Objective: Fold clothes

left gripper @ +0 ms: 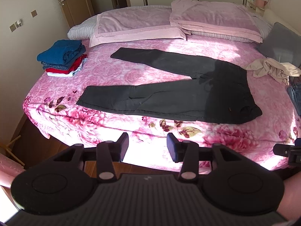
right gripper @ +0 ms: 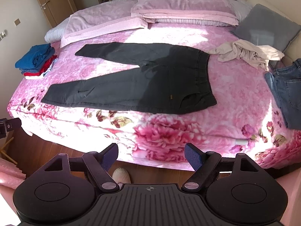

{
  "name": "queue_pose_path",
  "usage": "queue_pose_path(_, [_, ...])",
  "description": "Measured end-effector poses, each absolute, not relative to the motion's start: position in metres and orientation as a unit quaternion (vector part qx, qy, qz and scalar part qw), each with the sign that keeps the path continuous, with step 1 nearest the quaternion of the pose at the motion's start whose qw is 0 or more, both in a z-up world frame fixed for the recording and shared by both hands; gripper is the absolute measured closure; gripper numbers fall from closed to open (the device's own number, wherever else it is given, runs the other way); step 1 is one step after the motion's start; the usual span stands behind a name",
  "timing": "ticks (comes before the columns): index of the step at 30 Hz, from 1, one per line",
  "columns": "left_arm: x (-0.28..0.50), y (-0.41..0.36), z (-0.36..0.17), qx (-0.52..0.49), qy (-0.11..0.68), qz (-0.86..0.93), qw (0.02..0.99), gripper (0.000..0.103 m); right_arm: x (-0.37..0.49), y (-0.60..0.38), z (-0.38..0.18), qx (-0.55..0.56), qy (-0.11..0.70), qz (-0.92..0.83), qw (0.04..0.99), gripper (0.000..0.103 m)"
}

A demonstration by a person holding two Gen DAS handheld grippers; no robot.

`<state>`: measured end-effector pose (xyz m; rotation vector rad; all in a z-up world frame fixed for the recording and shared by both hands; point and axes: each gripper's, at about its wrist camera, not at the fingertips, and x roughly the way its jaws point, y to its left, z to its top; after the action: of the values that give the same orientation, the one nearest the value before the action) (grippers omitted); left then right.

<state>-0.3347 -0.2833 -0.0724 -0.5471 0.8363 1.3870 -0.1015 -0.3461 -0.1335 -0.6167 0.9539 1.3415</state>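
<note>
Black trousers (left gripper: 169, 96) lie flat on the pink floral bed (left gripper: 131, 71), legs spread to the left, waist to the right; they also show in the right wrist view (right gripper: 143, 82). My left gripper (left gripper: 147, 147) is open and empty, held off the bed's near edge, below the trousers. My right gripper (right gripper: 151, 155) is open and empty, also off the near edge, above the wooden floor. Part of the right gripper shows at the right edge of the left wrist view (left gripper: 287, 150).
A stack of folded clothes (left gripper: 63, 58) sits at the bed's left. A crumpled beige garment (right gripper: 248, 53) and blue jeans (right gripper: 286, 94) lie at the right. Pillows (left gripper: 216, 20) and a grey cushion (right gripper: 267, 26) are at the back. A slippered foot (right gripper: 121, 176) stands on the floor.
</note>
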Motion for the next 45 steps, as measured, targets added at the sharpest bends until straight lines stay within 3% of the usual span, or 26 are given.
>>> queue_pose_path(35, [-0.337,-0.275,-0.080,-0.253,0.366,0.611,0.655,0.061,-0.104,-0.329,-0.134,-0.275,0.406,0.600,0.632,0.023])
queue_pose_path(45, [-0.327,-0.234,-0.098,-0.254,0.377,0.597,0.661,0.060,-0.086,-0.304,-0.149,-0.271,0.420,0.588,0.636,0.023])
